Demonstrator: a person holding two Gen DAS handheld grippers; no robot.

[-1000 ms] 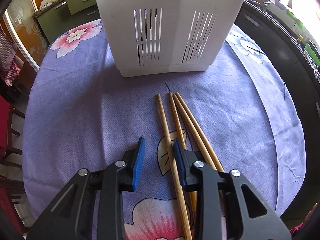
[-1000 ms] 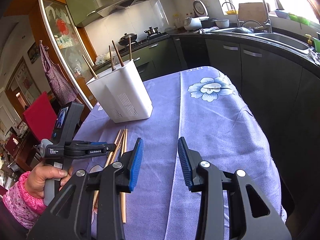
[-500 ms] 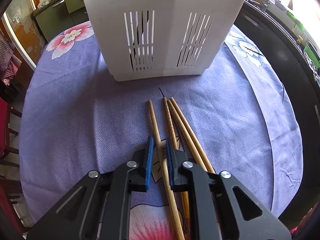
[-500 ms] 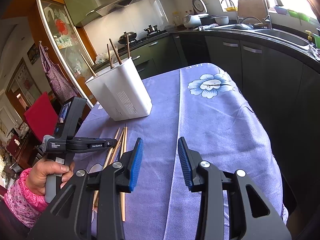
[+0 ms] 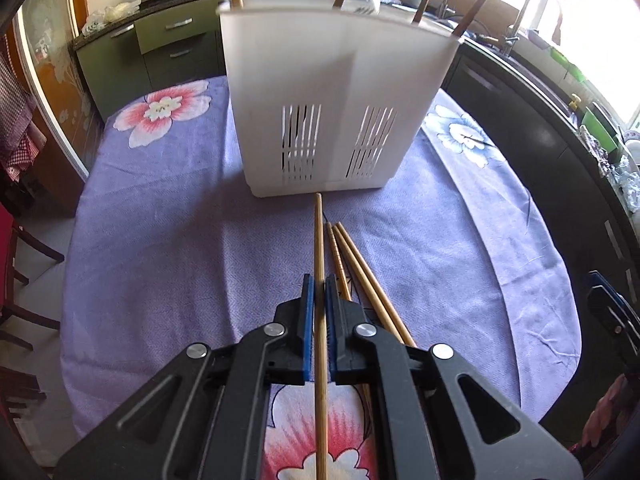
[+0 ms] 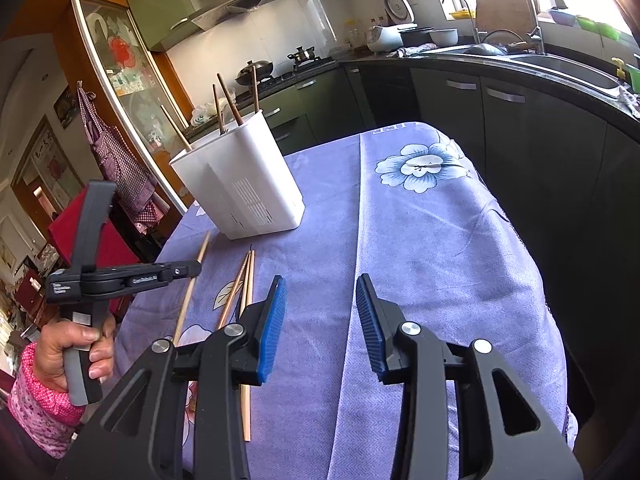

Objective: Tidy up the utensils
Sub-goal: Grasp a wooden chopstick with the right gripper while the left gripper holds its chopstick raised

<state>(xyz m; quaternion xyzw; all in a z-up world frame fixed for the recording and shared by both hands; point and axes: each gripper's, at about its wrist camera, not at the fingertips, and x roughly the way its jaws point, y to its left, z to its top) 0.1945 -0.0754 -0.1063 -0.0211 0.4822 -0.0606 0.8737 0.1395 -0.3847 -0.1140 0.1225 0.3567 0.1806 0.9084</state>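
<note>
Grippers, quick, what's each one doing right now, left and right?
Left gripper: closed on one light wooden chopstick.
Right gripper: open, jaws just widened, nothing between them.

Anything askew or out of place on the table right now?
Only the three chopsticks lying loose on the purple cloth short of the white holder. The left gripper holds a fourth.

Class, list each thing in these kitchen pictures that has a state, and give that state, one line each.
left gripper: shut on one chopstick
held chopstick: clamped, lifted
three chopsticks: lying on the cloth
white holder: upright, four chopsticks standing inside
right gripper: open, nothing between its fingers
</note>
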